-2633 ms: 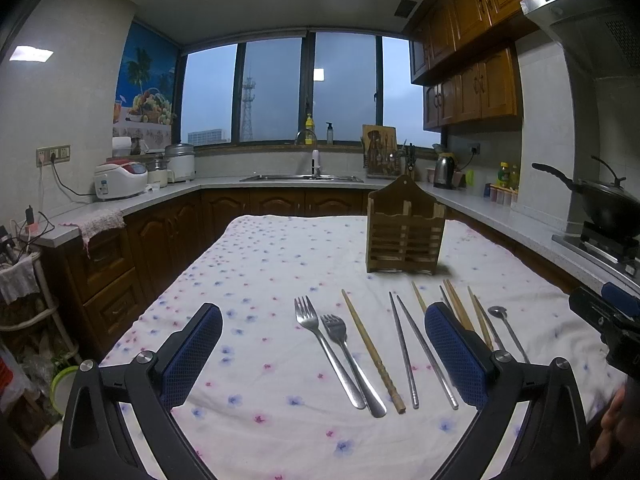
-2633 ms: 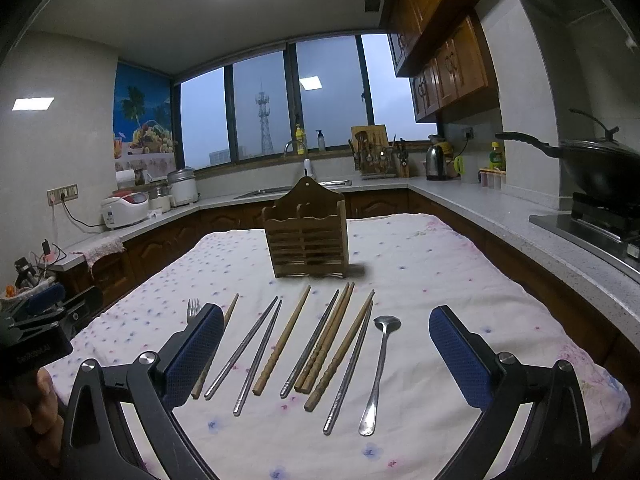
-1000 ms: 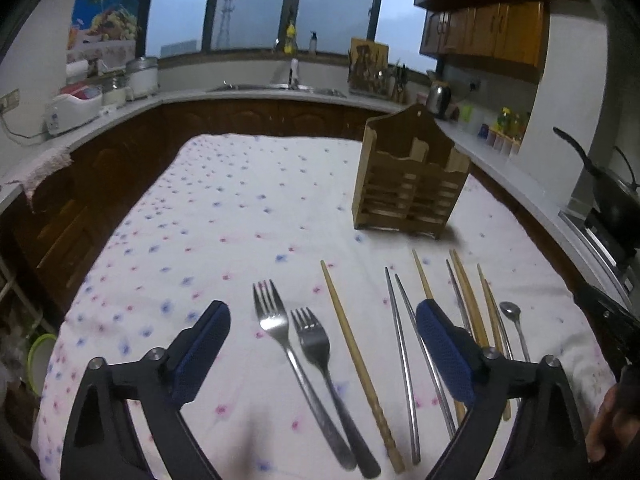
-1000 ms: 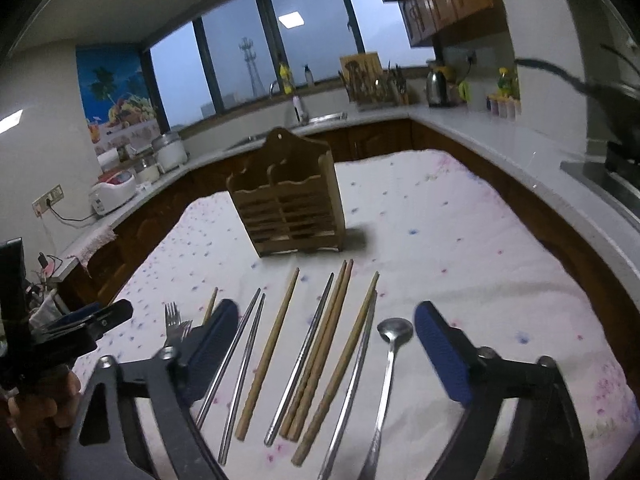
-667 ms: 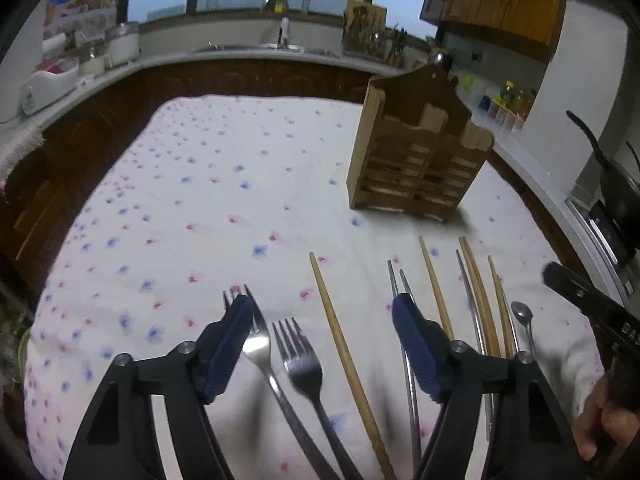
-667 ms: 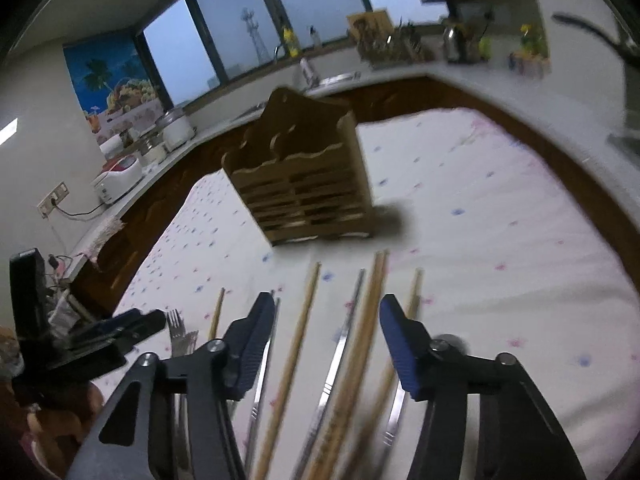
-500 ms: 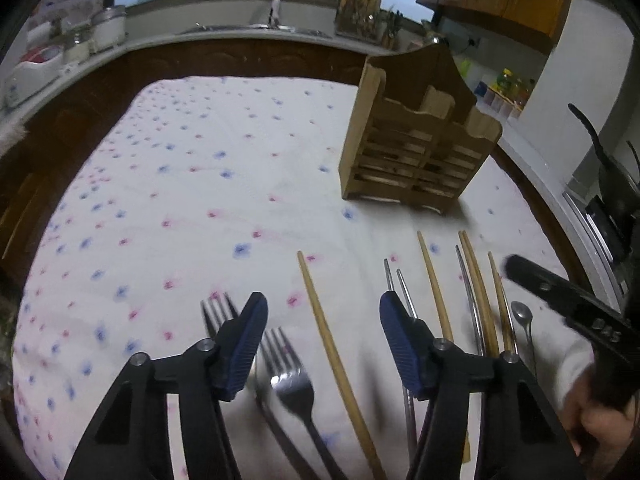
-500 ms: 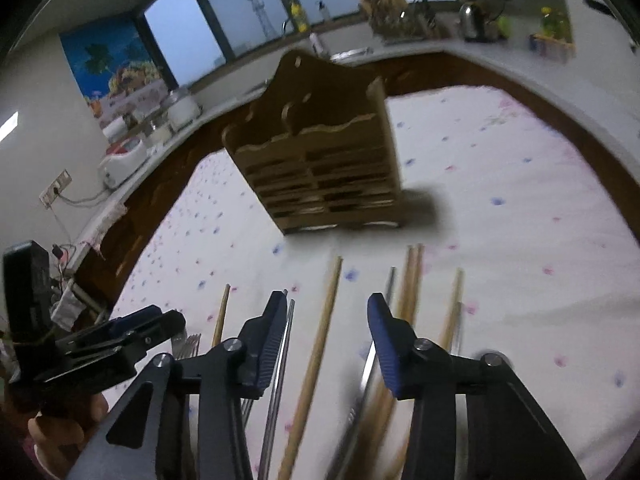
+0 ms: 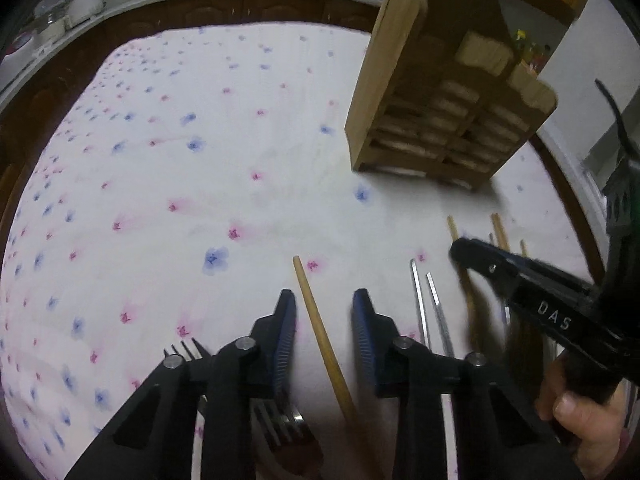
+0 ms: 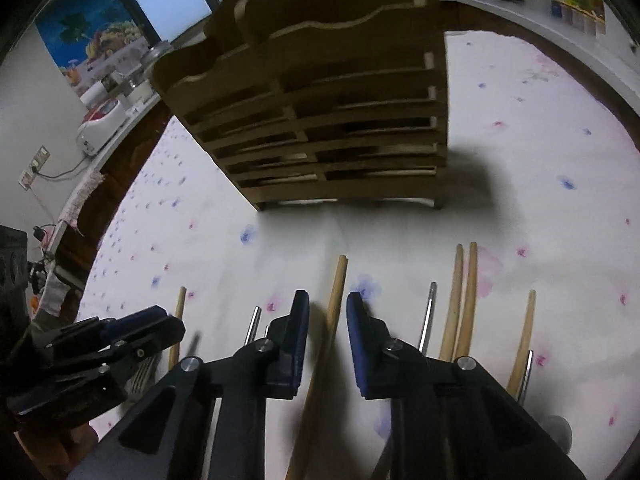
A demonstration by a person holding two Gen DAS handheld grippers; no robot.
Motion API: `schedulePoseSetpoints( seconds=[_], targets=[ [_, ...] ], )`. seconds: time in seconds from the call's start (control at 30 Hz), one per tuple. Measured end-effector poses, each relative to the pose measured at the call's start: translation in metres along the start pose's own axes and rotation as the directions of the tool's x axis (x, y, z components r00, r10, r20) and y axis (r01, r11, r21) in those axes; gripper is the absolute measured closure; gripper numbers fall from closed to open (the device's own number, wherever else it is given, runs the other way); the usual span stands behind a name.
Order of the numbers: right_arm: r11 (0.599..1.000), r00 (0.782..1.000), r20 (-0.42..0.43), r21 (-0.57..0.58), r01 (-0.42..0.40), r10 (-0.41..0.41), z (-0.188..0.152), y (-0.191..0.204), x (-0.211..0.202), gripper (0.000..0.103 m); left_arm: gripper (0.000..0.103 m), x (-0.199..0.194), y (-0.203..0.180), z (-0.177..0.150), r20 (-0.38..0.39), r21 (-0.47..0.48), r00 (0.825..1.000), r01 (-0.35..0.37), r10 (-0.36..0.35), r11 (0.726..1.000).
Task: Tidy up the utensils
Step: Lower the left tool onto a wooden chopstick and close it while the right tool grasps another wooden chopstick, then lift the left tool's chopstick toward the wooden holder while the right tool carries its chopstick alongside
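Chopsticks lie in a row on the cloth-covered surface (image 9: 168,168), and each tool is lowered over one of them with its jaws closing. In the left wrist view, the left tool (image 9: 323,300) has narrowed around a single wooden chopstick (image 9: 320,328), which runs between the two blue pads (image 9: 285,336) from below the tool to a tip just ahead of the fingertips; a gap shows on either side of the stick, so the pads are not pressing on it. Two forks (image 9: 280,420) lie under the left finger of this tool, and a pair of metal chopsticks (image 9: 430,304) lies just to its right. Farther right the right tool (image 9: 500,268) reaches in, with a hand (image 9: 580,420) gripping its handle. In the right wrist view, the right tool (image 10: 327,304) is likewise narrow around another wooden chopstick (image 10: 334,300), whose tip sticks out ahead of the fingertips; small gaps remain on both sides of it. To the right of this tool lie a metal chopstick (image 10: 427,316), two wooden ones (image 10: 462,292) side by side and one more wooden one (image 10: 522,340) beyond; to its left the left tool (image 10: 132,332) shows. The wooden utensil holder (image 10: 320,112) stands upright on the surface ahead of both tools.
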State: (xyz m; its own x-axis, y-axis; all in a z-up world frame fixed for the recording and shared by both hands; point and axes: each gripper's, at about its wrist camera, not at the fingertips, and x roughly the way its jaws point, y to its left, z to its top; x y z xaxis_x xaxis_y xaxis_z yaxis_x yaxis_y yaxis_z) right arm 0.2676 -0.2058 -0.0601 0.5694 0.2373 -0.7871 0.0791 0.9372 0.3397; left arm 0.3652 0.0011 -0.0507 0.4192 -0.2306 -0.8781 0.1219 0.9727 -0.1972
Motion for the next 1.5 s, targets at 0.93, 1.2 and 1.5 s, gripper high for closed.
schedulePoseSetpoints(
  seconds=[0.93,1.2,1.5],
  targets=[
    [0.996,0.989,0.121,0.008,-0.085,0.083,-0.001,-0.002,-0.069,0.098,0.099,-0.053,-0.009,-0.008,0.122,-0.011,0.989,0.091,-0.089,0.996],
    [0.995,0.970,0.221,-0.034,-0.097,0.102,-0.009,0.025,-0.121,0.098,0.099,-0.125,-0.009,-0.036,0.230,0.007,0.963,0.139,-0.137,0.990],
    [0.993,0.931,0.345,-0.059,-0.105,0.118,-0.016,0.036,-0.182,0.098,0.099,-0.195,-0.005,-0.067,0.334,0.037,0.924,0.185,-0.186,0.982]
  ],
)
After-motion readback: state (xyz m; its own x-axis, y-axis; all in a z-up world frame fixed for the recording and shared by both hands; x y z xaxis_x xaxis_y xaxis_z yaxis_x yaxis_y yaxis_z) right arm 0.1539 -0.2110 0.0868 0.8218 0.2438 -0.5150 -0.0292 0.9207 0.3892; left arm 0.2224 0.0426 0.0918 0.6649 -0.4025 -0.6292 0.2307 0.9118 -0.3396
